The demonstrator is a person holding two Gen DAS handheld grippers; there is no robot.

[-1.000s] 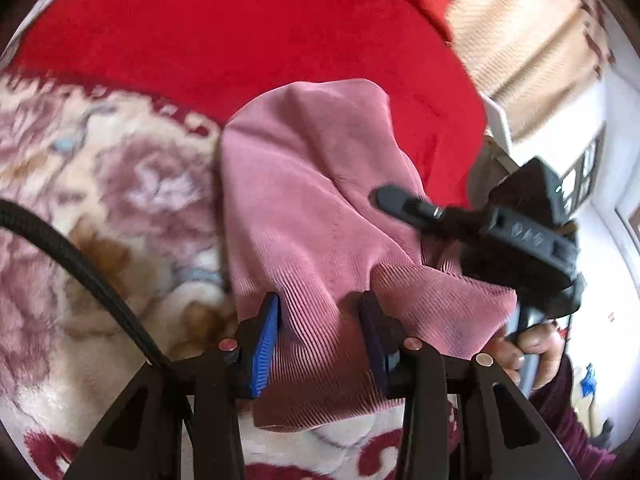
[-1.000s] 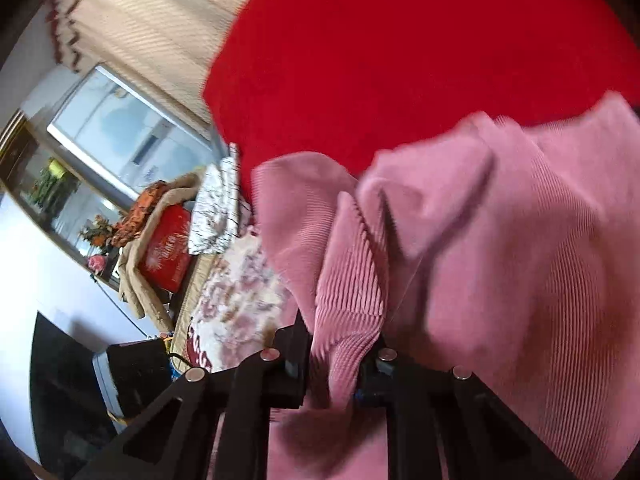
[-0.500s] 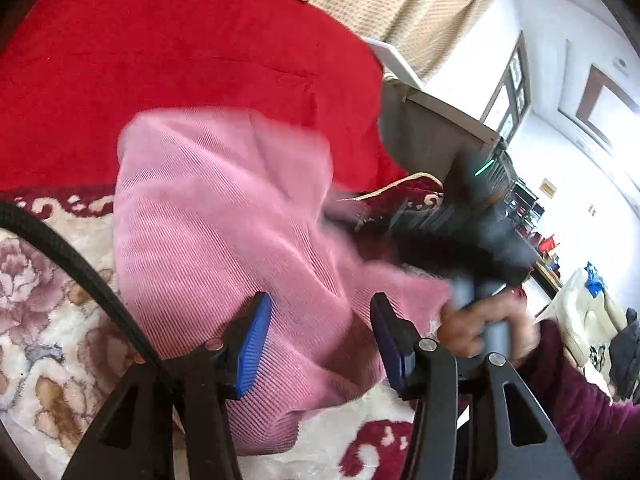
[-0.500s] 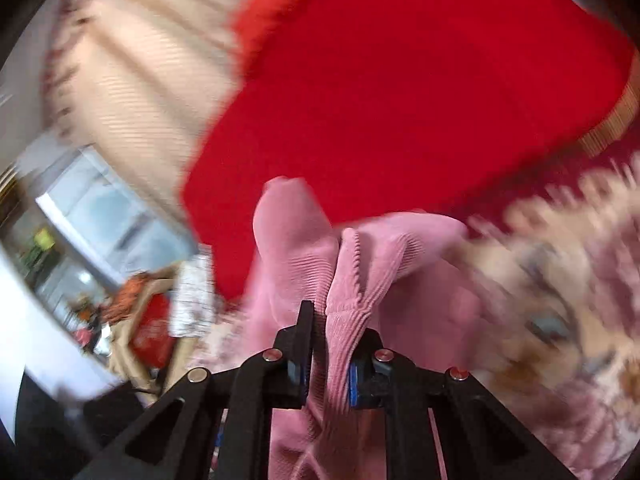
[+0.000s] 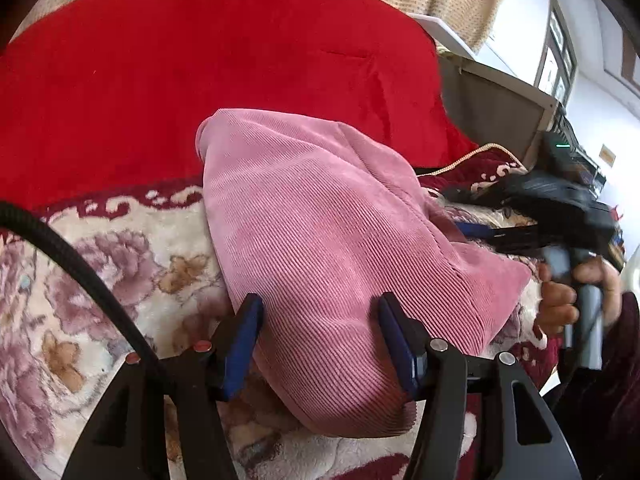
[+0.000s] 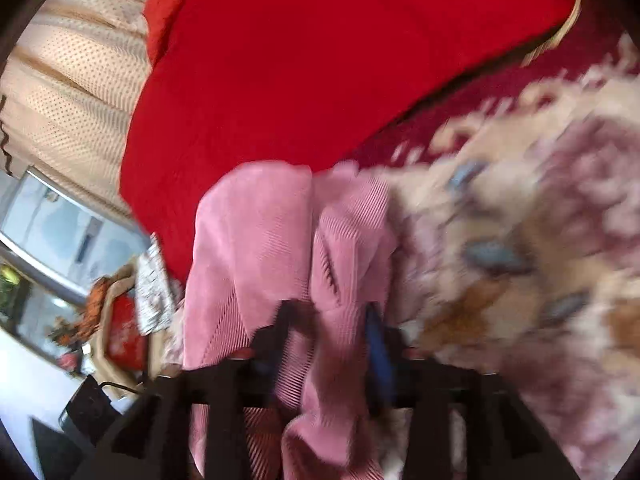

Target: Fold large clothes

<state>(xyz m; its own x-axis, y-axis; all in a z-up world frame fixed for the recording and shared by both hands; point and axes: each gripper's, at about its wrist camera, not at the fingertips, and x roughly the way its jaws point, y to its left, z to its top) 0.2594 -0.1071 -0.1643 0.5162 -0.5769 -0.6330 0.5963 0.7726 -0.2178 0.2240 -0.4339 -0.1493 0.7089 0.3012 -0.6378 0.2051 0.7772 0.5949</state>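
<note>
folded pink corduroy garment (image 5: 320,248) lengthwise toward red blanket (image 5: 200,60), both grippers' jaws spread, just opening

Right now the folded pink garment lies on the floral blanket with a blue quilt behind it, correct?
Not quite: the quilt behind is red, not blue, as the left wrist view shows. The folded pink garment does lie on the floral blanket.

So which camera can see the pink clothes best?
The left wrist camera. There the pink corduroy garment lies sharp and nearly whole on the flowery blanket, folded over. The right wrist camera shows it blurry, only bunched folds close up, partly hidden behind that gripper's fingers.
</note>
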